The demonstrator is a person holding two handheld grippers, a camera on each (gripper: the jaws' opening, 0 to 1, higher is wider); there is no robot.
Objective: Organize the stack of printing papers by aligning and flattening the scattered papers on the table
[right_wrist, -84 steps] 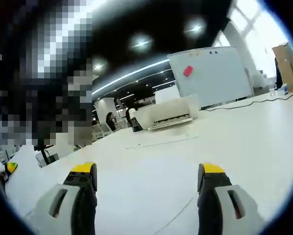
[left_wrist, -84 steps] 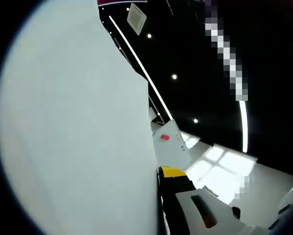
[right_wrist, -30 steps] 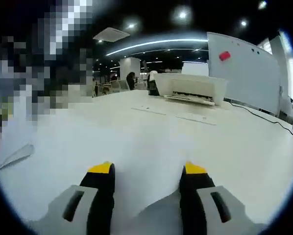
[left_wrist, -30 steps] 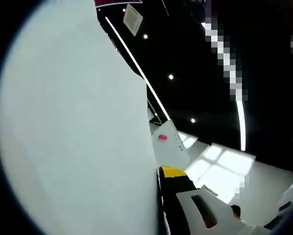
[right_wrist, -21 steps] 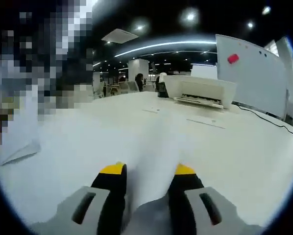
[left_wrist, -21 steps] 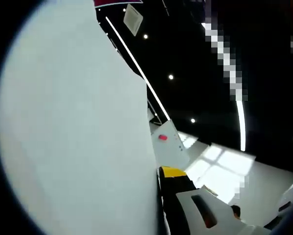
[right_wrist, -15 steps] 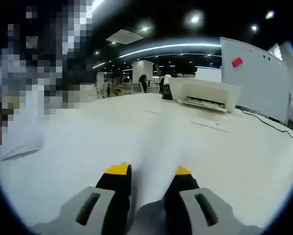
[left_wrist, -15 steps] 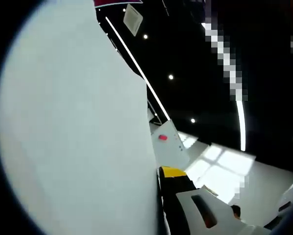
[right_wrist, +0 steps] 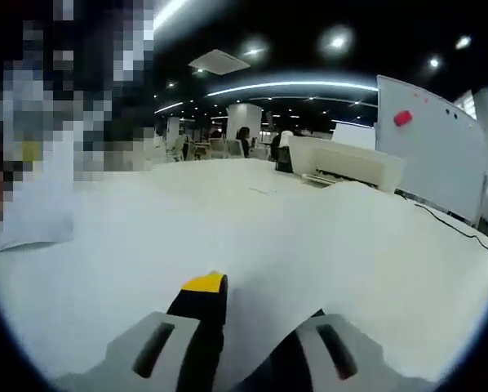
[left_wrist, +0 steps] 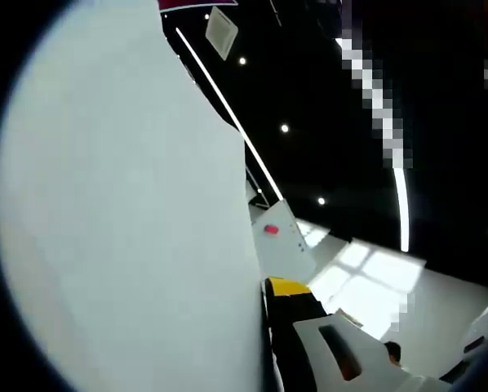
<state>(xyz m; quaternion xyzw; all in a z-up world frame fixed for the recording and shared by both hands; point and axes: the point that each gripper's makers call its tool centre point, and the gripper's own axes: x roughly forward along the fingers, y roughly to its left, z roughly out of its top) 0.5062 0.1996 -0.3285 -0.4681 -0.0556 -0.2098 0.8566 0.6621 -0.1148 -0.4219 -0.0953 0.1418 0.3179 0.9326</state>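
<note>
Two claws, one pile of paper, and the tidying looks only partly done. My right gripper [right_wrist: 256,314] sits at the bottom centre of the right gripper view, its yellow-tipped jaws pressed together on a white sheet [right_wrist: 342,245] that rises between them and spreads toward the right of the frame. More loose paper [right_wrist: 32,220] lies at the left edge, on the white table [right_wrist: 170,204], apart from the pinched sheet, so I judge the aligning unfinished and the flattening not yet begun.

My left gripper [left_wrist: 289,306] shows one yellow-tipped jaw at the bottom centre of the left gripper view, hard against a broad white sheet or stack [left_wrist: 130,229] that covers the left half of the frame. Its other jaw is hidden behind that paper, so I cannot tell whether this claw is pinching it or merely resting beside it.

Background detail includes a printer [right_wrist: 346,163] on the table's far side, upper right of centre, and a whiteboard [right_wrist: 436,151] with a red magnet at the right. How many sheets each claw has, and whether any edges are already squared, is too blurred and cut off to make out.
</note>
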